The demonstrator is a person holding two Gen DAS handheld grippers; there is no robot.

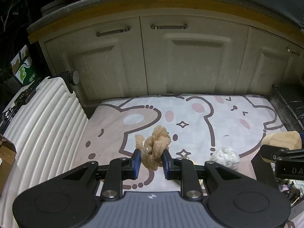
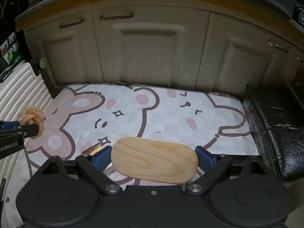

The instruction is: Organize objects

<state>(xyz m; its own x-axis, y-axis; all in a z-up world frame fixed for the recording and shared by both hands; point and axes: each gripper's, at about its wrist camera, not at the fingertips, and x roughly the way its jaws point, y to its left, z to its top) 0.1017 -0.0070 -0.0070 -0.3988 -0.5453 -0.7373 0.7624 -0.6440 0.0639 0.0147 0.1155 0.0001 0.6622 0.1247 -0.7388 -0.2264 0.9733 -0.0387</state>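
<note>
My left gripper (image 1: 151,156) is shut on a beige mesh scrunchie (image 1: 154,144), lifted over the cartoon-print mat (image 1: 199,121). The right wrist view shows that scrunchie (image 2: 31,116) at the far left, in the left gripper's black fingers. My right gripper (image 2: 153,158) is shut on a wooden oval-ended box (image 2: 154,161), its blue pads pressing both ends. The same box (image 1: 281,142) shows at the right edge of the left wrist view. A white scrunchie (image 1: 226,156) lies on the mat near my left gripper. A gold hair clip (image 2: 92,149) lies on the mat (image 2: 171,114) beside my right gripper.
Cream cabinet doors (image 1: 171,60) under a wooden-edged counter close the far side. A white ribbed suitcase (image 1: 43,125) lies along the left of the mat. A black padded case (image 2: 275,129) sits at the right. Something silvery and crinkled (image 2: 196,174) shows under the wooden box.
</note>
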